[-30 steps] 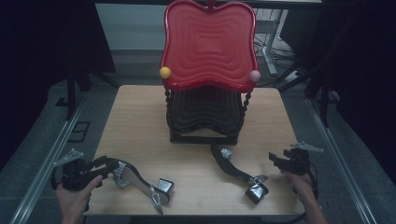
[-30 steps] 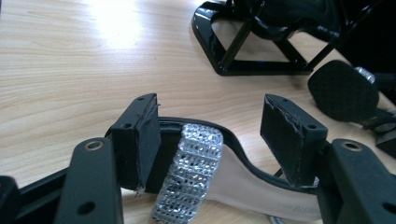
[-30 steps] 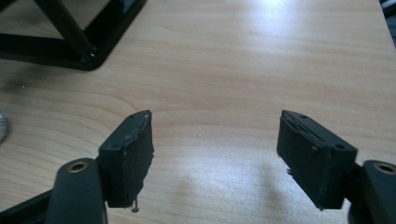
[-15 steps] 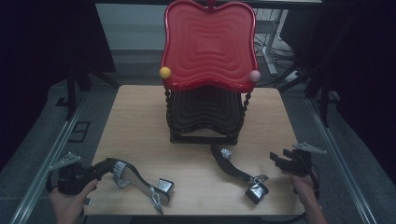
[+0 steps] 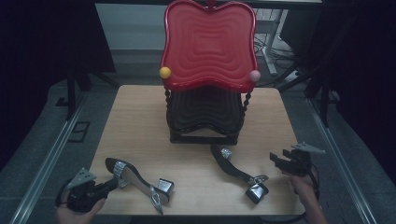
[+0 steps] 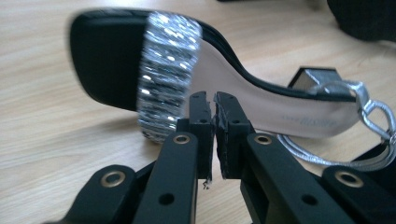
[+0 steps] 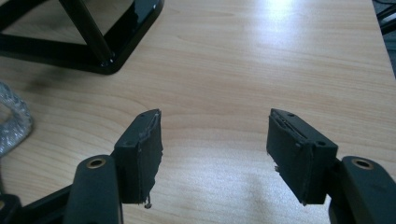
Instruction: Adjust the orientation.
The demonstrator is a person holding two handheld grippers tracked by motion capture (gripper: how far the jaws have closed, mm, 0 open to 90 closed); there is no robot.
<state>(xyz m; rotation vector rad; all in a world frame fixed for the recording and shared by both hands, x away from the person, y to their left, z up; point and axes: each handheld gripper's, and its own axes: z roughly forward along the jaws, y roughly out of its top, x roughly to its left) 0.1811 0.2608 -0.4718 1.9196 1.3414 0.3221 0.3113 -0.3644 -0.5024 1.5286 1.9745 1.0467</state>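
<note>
A black sandal (image 5: 135,179) with a sparkly silver toe strap and silver block heel lies on its sole at the front left of the wooden table (image 5: 135,116). My left gripper (image 5: 112,184) points at its toe end. In the left gripper view the sandal (image 6: 224,70) lies crosswise just beyond the left gripper (image 6: 213,100). Its jaws have just been closing and stand shut, with nothing visible between them. A second matching sandal (image 5: 236,170) lies front right. My right gripper (image 5: 273,158) is open beside it, and in its own view the right gripper (image 7: 215,135) is over bare wood.
A two-tier stand occupies the table's middle back, a red wavy tray (image 5: 208,46) on top and a black tray (image 5: 205,112) below. Its black base (image 7: 93,51) lies ahead of the right gripper. A silver strap (image 7: 11,121) shows at the left edge.
My left hand has slid a little toward the sandal's toe and lower in the high view, and its jaws have drawn together. The right hand and both sandals stay put.
</note>
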